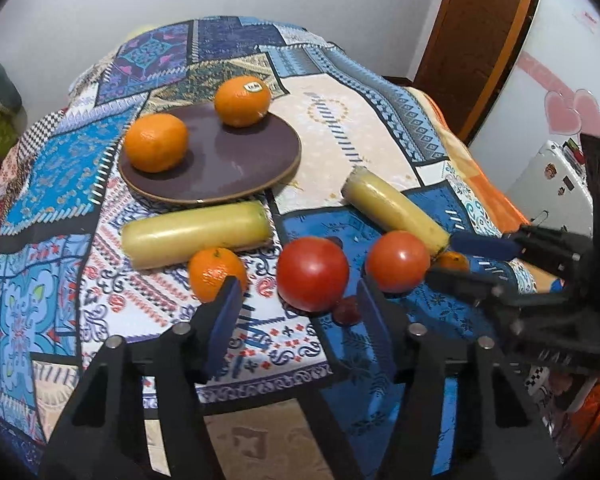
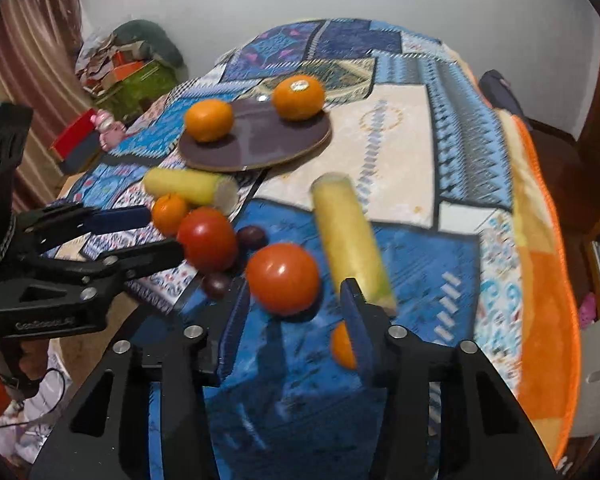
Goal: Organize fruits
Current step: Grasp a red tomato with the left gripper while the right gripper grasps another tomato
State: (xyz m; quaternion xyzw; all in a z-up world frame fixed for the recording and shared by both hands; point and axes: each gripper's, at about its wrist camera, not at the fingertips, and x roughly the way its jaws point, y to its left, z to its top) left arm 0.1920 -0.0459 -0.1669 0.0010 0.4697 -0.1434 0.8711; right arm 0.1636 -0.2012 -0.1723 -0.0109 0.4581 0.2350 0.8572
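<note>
A: Fruits crowd a patchwork cloth (image 1: 340,128) in the left wrist view. What sits where?

B: Two glossy oranges rest on a flat, dark round plate (image 1: 236,168) at 11 o'clock: a sticker-topped orange (image 1: 242,100) at its far rim and a plain orange (image 1: 156,142) at its left edge. A smooth pale-yellow cylinder (image 1: 196,234) lies just in front of the plate; a second cylinder (image 1: 396,212) slants at 2 o'clock.

A: And nearer the lens?

B: A small orange (image 1: 216,274), a large shiny tomato (image 1: 312,274) and a second tomato (image 1: 398,260) line up across the centre. The left gripper (image 1: 296,312) points forward, blue-padded jaws spread wide and empty, the large tomato just beyond them. The right gripper (image 1: 456,258) reaches in from 3 o'clock, jaws parted, nothing held, a small orange-coloured fruit (image 1: 454,260) showing between them.

A: What does the right wrist view add?

B: Two dark plums (image 2: 252,236), (image 2: 216,285) beside the left tomato (image 2: 208,240). The right gripper (image 2: 294,320) hangs level, jaws wide, the nearer tomato (image 2: 282,278) just ahead of the gap. The slanted cylinder (image 2: 350,244) runs toward its right finger, which half hides an orange fruit (image 2: 342,346). The left gripper (image 2: 164,236) enters from 9 o'clock, jaws apart, tips near the far small orange (image 2: 169,211).
</note>
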